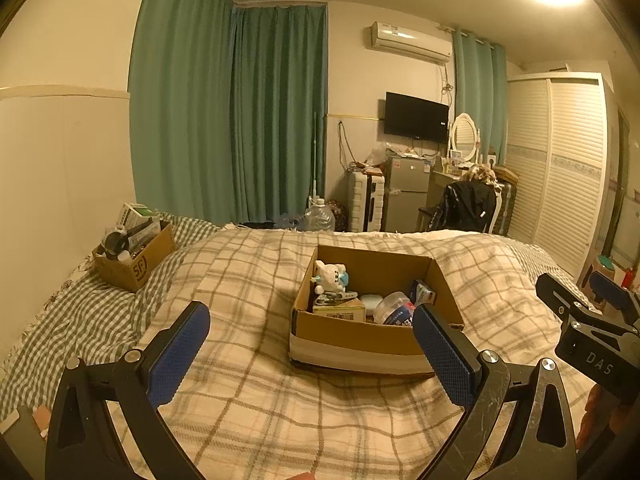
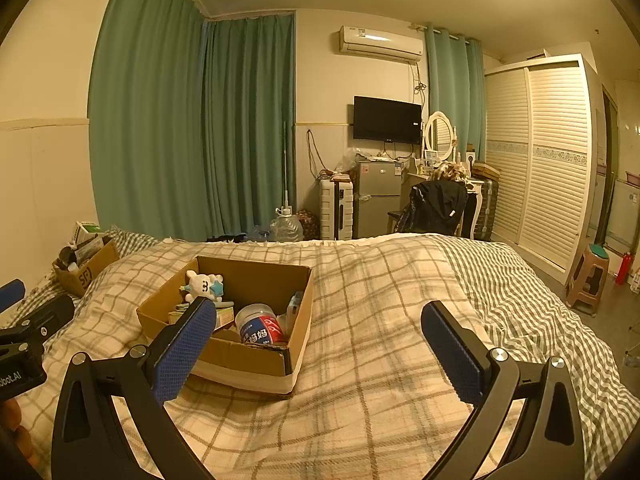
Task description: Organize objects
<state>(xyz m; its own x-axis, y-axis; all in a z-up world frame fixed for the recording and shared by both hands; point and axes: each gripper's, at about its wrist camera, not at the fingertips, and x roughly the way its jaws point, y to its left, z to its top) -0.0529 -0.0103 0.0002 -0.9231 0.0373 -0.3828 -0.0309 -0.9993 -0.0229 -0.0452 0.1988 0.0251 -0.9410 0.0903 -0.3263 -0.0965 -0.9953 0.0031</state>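
An open cardboard box [image 1: 360, 340] [image 2: 256, 364] sits on the plaid blanket in the middle of the bed. It holds a white plush toy [image 1: 332, 274] [image 2: 204, 284], a clear jar with a red and blue label [image 1: 394, 309] [image 2: 260, 326] and small packets. A second smaller cardboard box [image 1: 136, 264] [image 2: 86, 270] full of items stands at the bed's far left. My left gripper [image 1: 312, 356] is open and empty, just in front of the middle box. My right gripper [image 2: 320, 350] is open and empty, to the right of that box, and also shows in the left wrist view [image 1: 580, 304].
The bed [image 2: 400, 320] is covered by a plaid blanket over a green checked sheet. Beyond it are green curtains, a water jug [image 2: 286, 226], a suitcase, a small fridge [image 2: 378, 196], a chair with a black jacket and a white wardrobe. A stool [image 2: 590, 276] stands on the floor at right.
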